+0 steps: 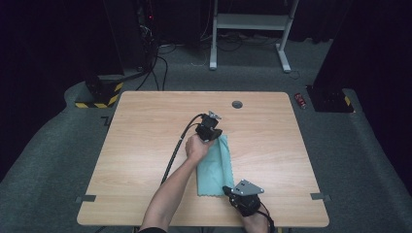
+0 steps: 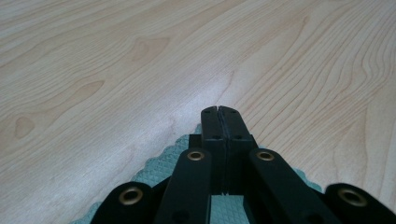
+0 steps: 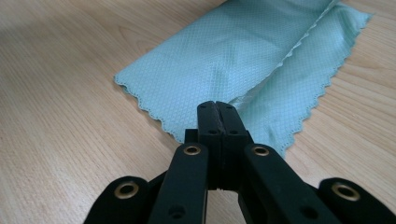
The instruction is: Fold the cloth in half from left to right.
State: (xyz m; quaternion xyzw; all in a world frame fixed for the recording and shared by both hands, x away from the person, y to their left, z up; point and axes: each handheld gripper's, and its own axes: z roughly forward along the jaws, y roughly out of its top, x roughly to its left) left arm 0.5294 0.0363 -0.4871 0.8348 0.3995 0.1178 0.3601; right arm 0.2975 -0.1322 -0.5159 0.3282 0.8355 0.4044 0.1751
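A teal cloth (image 1: 214, 167) lies folded into a long strip on the wooden table (image 1: 145, 121). My left gripper (image 1: 218, 137) is at the strip's far end, held in a hand, its jaws shut. In the left gripper view the closed tips (image 2: 218, 109) reach just past the cloth's scalloped corner (image 2: 159, 172), over bare wood. My right gripper (image 1: 226, 190) is at the near end, also shut. In the right gripper view its tips (image 3: 217, 105) sit over the cloth's near edge (image 3: 224, 60), where the fold line runs. No cloth shows between either pair of jaws.
A round cable hole (image 1: 237, 104) sits near the table's far edge. Tape marks (image 1: 85, 198) lie at the near corners. On the floor beyond are a red can (image 1: 301, 100), a white desk frame (image 1: 250, 22) and a yellow-black striped base (image 1: 99, 94).
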